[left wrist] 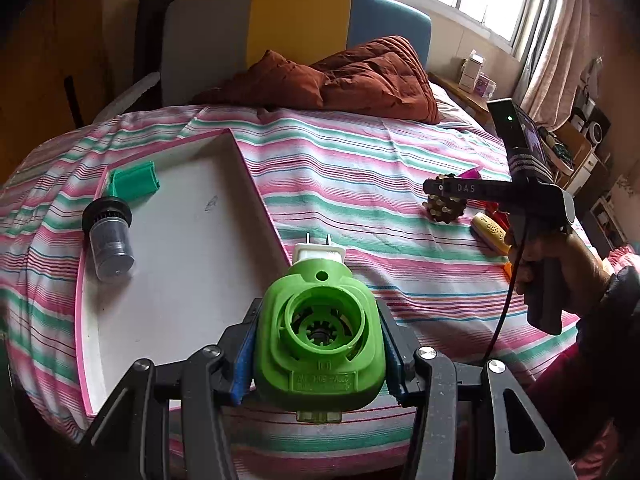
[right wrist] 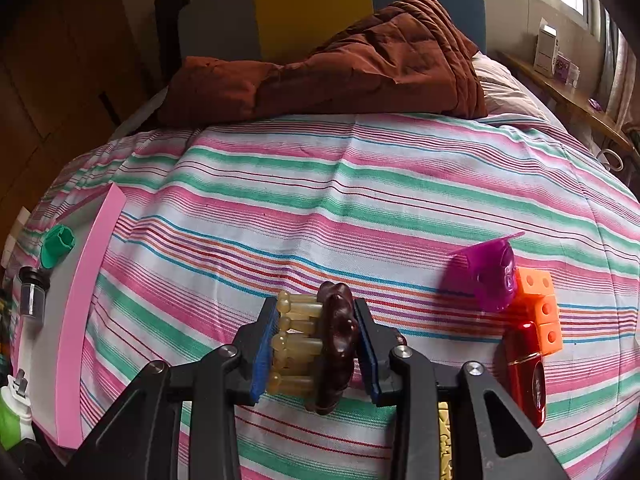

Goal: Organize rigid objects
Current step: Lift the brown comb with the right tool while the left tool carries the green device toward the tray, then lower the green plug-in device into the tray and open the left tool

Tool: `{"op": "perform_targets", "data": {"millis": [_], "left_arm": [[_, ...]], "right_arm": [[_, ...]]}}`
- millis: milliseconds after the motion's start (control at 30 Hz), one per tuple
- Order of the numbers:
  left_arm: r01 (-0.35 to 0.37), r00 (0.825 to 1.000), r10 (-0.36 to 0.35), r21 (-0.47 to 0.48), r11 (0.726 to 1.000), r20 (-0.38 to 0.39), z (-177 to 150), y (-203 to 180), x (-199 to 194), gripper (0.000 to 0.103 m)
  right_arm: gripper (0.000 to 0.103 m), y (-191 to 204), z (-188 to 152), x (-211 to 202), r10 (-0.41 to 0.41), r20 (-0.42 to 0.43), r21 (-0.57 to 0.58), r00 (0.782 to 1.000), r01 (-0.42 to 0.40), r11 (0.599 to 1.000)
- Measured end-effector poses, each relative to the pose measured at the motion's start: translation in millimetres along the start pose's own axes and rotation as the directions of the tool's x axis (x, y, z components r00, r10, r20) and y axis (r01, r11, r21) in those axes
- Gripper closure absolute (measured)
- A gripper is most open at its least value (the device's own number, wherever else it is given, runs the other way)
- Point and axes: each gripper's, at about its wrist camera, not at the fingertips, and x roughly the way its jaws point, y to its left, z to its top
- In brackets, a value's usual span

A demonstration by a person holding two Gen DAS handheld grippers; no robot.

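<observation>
Left wrist view: the left gripper (left wrist: 320,344) has its fingers clamped on the sides of a green plug-in device (left wrist: 320,340), prongs pointing forward, away from the camera. The white tray (left wrist: 256,184) lies just to its left; the device hangs at the tray's near right edge, so the coming move is likely a short shift leftward over the rim. A dark jar (left wrist: 108,236) and a teal piece (left wrist: 134,182) already sit at the tray's far left.

Right wrist view: the right gripper (right wrist: 316,344) has its fingers closed on a brown studded massager (right wrist: 320,344), well to the right of the tray (right wrist: 88,300). The left gripper is nearer the tray.
</observation>
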Motion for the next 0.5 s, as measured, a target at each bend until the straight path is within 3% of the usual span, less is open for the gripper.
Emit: {"op": "perform_targets", "data": {"millis": [200, 500], "left_arm": [[-0.082, 0.997, 0.083, -0.095, 0.992, 0.004, 6.0, 49.4, -0.2, 0.051], [-0.216, 0.976, 0.206, -0.197, 0.956, -0.070, -0.2, 120.3, 16.2, 0.051]], "right_arm": [[0.067, 0.8, 0.1, -0.1, -0.001, 0.000, -0.001, 1.000, 0.001, 1.000], [0.067, 2.2, 0.7, -0.1, -0.004, -0.002, -0.002, 1.000, 0.004, 1.000]]}}
